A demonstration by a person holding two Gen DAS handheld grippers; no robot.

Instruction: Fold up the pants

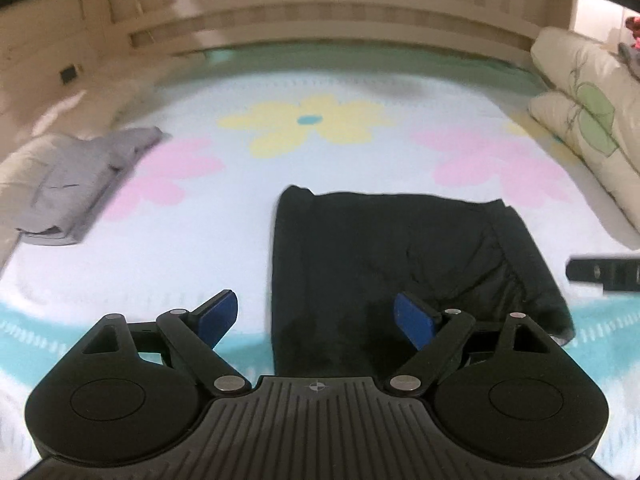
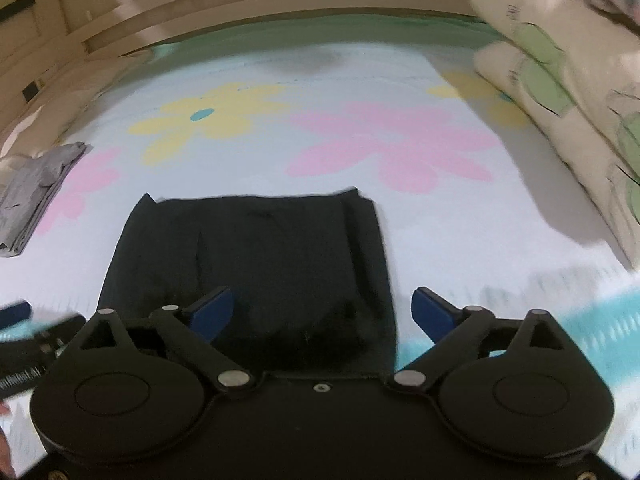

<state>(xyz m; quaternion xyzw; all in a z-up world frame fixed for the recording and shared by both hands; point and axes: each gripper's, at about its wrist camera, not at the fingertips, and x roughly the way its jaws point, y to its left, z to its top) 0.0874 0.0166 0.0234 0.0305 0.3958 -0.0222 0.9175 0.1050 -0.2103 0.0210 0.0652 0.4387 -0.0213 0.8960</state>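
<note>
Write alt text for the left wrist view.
Folded black pants lie on a floral bedsheet, just ahead of the open, empty left gripper. Folded grey clothing sits far left, pillows far right.

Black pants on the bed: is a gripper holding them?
No. The left gripper and right gripper are both open, holding nothing. The folded black pants lie loose on the bed.

Black pants [image 1: 384, 264] on pastel flower-print bedspread [image 1: 200, 248]
</note>
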